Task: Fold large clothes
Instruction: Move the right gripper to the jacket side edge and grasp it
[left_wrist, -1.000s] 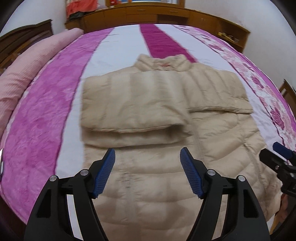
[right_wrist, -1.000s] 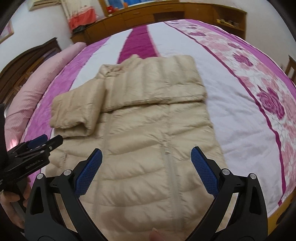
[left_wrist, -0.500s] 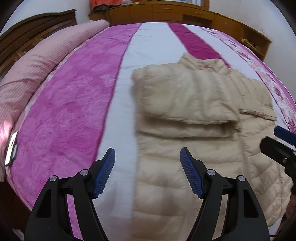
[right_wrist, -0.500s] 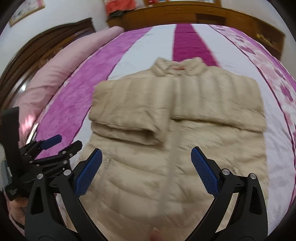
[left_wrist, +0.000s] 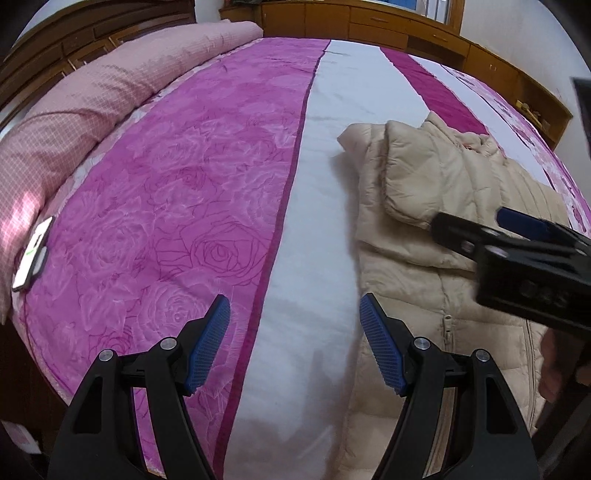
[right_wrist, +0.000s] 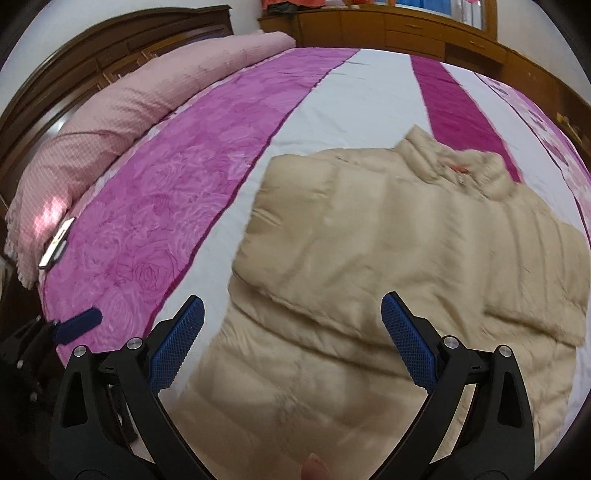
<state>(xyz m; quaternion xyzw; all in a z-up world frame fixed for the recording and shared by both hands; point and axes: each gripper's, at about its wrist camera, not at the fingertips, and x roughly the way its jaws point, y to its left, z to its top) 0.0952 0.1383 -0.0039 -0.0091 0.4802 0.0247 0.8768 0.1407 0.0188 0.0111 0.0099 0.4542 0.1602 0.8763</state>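
A beige puffer jacket (right_wrist: 406, 266) is lying flat on the bedspread (right_wrist: 207, 177), filling the centre and right of the right wrist view and sitting along the right side of the left wrist view (left_wrist: 436, 206). Its collar (right_wrist: 458, 166) is pointing toward the upper right of the frame, and one sleeve (right_wrist: 314, 236) is lying folded across the chest. The right gripper (right_wrist: 291, 347) is hovering at the lower middle of its view with its blue pads spread wide, gripping nothing, the jacket's lower body showing between them. The left gripper (left_wrist: 295, 343) is standing equally wide apart at the bottom of its own view, holding nothing, with only the white stripe of the bedspread (left_wrist: 321, 206) between its pads, just left of the jacket's edge. The right gripper is also showing at the right edge of the left wrist view (left_wrist: 517, 251), above the jacket. A pink bolster (right_wrist: 122, 122) is lying along the upper left, and a phone (right_wrist: 57, 247) is resting at the left edge of the bedspread.
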